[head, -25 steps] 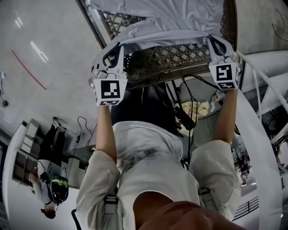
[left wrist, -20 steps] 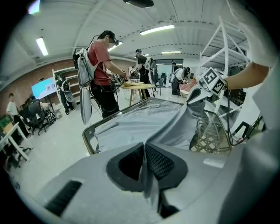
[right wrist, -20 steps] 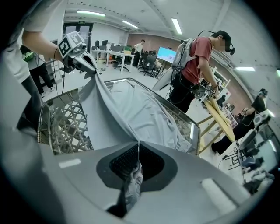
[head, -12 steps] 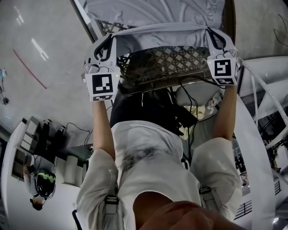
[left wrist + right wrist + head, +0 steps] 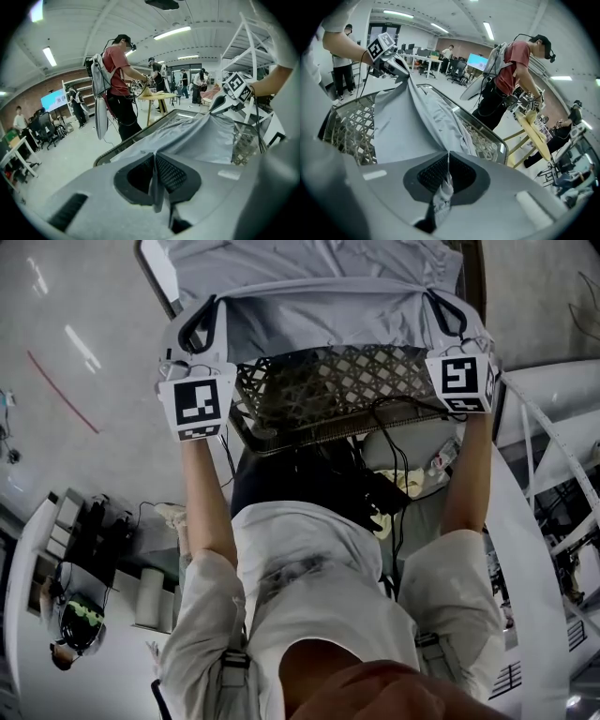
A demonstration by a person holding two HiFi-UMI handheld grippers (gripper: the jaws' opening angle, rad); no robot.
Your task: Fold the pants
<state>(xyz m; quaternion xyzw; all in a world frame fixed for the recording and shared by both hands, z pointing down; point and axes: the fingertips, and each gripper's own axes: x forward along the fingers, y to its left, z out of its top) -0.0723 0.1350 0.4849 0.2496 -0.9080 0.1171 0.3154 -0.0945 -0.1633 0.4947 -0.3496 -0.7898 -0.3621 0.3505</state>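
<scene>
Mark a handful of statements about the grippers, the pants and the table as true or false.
1. The left gripper and the right gripper are each clamped on the pants. True.
2. The pants are bright red. False: they are grey.
3. The table has a lattice-patterned top that shows just below the held edge. True.
4. The pants lie folded into a small square. False: they are spread out, with one edge stretched between the two grippers.
5. A person in a red top stands beyond the table. True.
</scene>
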